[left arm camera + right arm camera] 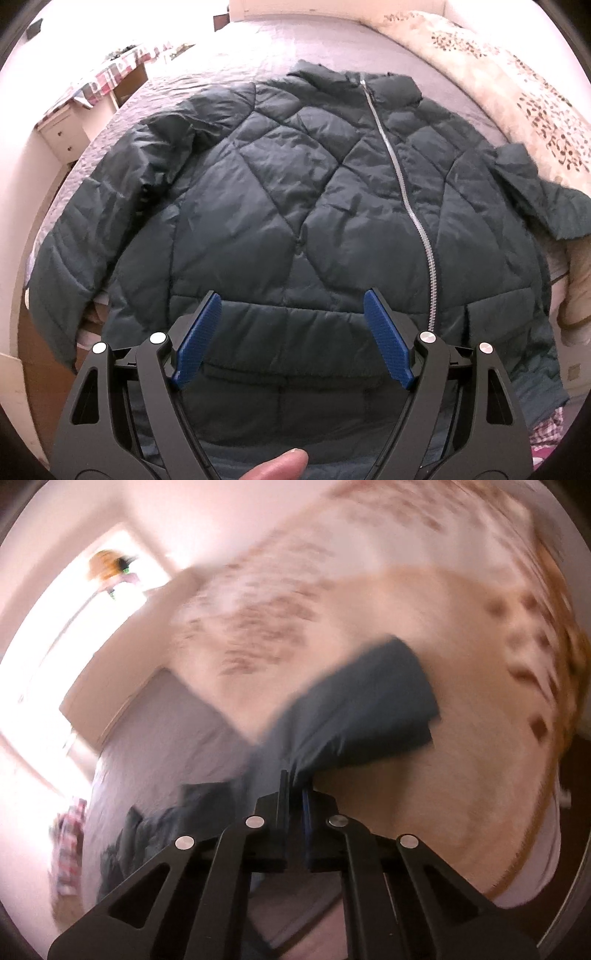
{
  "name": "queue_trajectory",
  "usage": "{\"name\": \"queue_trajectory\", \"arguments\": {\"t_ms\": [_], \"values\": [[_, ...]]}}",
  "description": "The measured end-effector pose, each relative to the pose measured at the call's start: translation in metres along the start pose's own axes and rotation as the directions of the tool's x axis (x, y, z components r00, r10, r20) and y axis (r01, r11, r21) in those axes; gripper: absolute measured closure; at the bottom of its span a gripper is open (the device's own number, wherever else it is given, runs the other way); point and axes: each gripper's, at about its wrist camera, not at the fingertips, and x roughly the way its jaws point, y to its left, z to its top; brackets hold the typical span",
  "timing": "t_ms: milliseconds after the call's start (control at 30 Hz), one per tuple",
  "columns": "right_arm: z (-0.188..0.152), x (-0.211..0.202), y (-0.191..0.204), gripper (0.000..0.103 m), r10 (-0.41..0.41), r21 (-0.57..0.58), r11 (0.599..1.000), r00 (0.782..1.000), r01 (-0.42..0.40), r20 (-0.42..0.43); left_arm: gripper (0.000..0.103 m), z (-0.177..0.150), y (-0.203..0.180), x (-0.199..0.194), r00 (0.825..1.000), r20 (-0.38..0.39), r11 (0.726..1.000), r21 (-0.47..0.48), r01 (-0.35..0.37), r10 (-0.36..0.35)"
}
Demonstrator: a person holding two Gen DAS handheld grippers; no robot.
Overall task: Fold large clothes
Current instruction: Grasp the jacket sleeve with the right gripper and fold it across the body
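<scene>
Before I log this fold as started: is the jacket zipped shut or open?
Zipped shut. On the jacket, the silver zipper runs closed from collar to hem in the left wrist view.

Left gripper wide, right gripper clamped on fabric.

Left gripper (291,332): jaws spread wide, blue pads (197,343) well apart and nothing pinched between them, pointing steeply down; a fingertip (280,467) shows at the bottom edge behind it. Right gripper (295,794): jaws drawn together, pinching a fold of the jacket sleeve (354,709) at the tips (view motion-blurred, tilted).
</scene>
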Motion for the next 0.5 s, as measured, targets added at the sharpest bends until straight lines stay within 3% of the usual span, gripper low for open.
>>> {"name": "queue_trajectory", "arguments": {"t_ms": [133,233,367,500], "values": [[-0.001,-0.014,0.077,0.097,0.084,-0.213,0.974,0.996,-0.076,0.028,0.024,0.001,0.008,-0.007,0.999,0.039,1.000,-0.024,0.019,-0.018],[-0.013,-0.020,0.141,0.097,0.173,-0.354,0.922,0.985,-0.160,0.005,0.024,0.002,0.015,-0.012,0.998,0.063,0.999,-0.039,0.027,-0.025],[-0.043,-0.019,0.232,0.097,0.307,-0.500,0.811,0.948,-0.304,-0.079,0.024,0.000,0.029,-0.015,0.996,0.082,0.997,-0.068,0.034,-0.028],[-0.103,-0.011,0.324,0.097,0.399,-0.629,0.644,0.893,-0.435,-0.209,0.024,-0.002,0.049,-0.019,0.995,0.095,0.993,-0.113,0.034,-0.023]]}}
